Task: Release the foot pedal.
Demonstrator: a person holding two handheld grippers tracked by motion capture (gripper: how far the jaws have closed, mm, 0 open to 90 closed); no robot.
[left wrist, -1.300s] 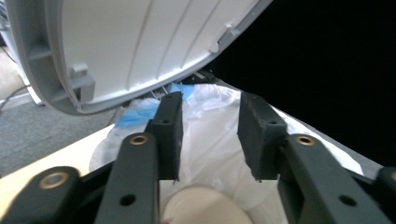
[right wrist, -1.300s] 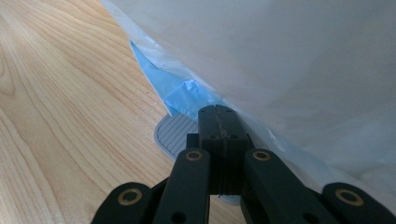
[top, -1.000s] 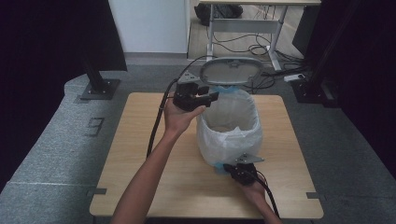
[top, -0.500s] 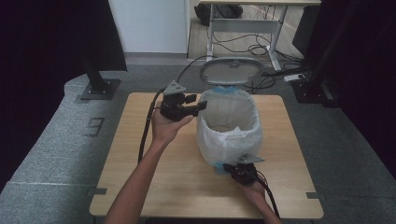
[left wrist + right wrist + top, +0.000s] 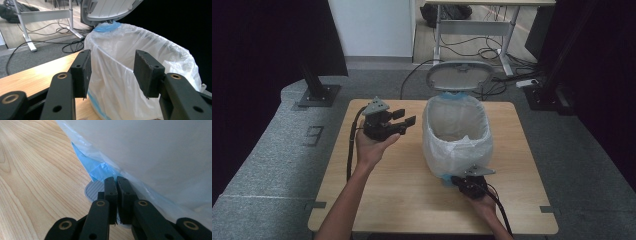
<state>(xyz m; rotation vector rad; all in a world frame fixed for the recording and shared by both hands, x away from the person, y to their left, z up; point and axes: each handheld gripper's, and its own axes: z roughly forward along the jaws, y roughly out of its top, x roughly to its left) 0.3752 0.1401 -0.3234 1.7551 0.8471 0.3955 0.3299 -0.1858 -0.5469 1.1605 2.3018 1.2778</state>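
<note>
Bin (image 5: 456, 135); white liner, lid raised

A mark shaped like the digit 3 (image 5: 314, 135) is seen on the grey floor mat (image 5: 272, 165); no other text can be read.

Both tongs black, brass-ringed screw holes along the arms, flat dark pads (image 5: 147, 71). Grey three-cornered plate on left tongs (image 5: 404, 121) and right tongs (image 5: 459, 181). Black cables trailing. Forearms bare.
</note>
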